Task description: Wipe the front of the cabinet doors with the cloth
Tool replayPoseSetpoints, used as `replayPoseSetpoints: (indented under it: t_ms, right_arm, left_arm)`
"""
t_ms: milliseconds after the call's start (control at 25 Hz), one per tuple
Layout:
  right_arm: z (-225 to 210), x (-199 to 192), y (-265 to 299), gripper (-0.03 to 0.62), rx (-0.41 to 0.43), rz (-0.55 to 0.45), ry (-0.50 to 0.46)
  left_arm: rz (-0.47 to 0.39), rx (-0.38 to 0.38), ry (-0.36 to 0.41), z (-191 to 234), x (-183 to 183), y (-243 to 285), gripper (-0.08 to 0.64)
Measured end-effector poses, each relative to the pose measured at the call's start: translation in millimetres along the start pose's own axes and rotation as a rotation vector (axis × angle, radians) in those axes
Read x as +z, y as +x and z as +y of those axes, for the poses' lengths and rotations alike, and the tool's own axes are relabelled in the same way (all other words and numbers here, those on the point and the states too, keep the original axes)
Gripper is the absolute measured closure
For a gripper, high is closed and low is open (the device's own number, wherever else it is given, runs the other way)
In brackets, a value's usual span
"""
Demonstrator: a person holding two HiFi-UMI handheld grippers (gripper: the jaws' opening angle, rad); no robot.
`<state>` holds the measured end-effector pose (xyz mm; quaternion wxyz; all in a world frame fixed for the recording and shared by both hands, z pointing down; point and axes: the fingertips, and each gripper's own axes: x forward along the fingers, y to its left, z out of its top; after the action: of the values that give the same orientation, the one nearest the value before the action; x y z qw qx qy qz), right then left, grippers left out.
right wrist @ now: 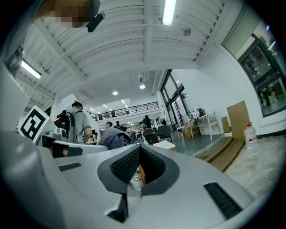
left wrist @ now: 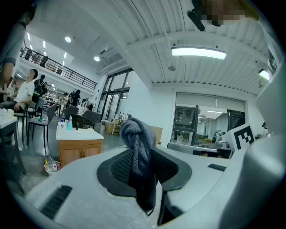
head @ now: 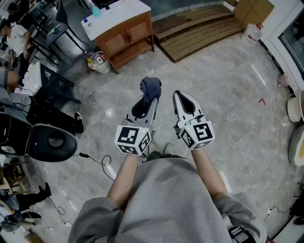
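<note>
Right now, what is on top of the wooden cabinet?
A white countertop carries a blue bottle and a smaller item, too small to identify. The cabinet has closed doors, hiding the inside.

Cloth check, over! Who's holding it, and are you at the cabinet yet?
Left gripper shut on cloth. Right gripper shut, empty. Cabinet ahead, not reached. Bin beside it.
</note>
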<state>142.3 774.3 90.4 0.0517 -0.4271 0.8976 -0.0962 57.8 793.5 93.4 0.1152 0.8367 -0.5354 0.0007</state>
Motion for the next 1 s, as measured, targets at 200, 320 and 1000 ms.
replayPoseSetpoints:
  t_ms: [200, 320, 1000]
  right_arm:
    - [-21, 0, -10, 0.581, 0.014, 0.0, -0.015]
    - [-27, 0, -10, 0.581, 0.04, -0.013, 0.008]
    - [-62, -17, 74, 0.581, 0.038, 0.033, 0.032]
  left_arm:
    - [0.007, 0.011, -0.007, -16, -8, 14, 0.466]
    - [0.023, 0.007, -0.002, -20, -11, 22, 0.466]
    - [0.057, -0.012, -0.02, 42, -13, 93, 0.466]
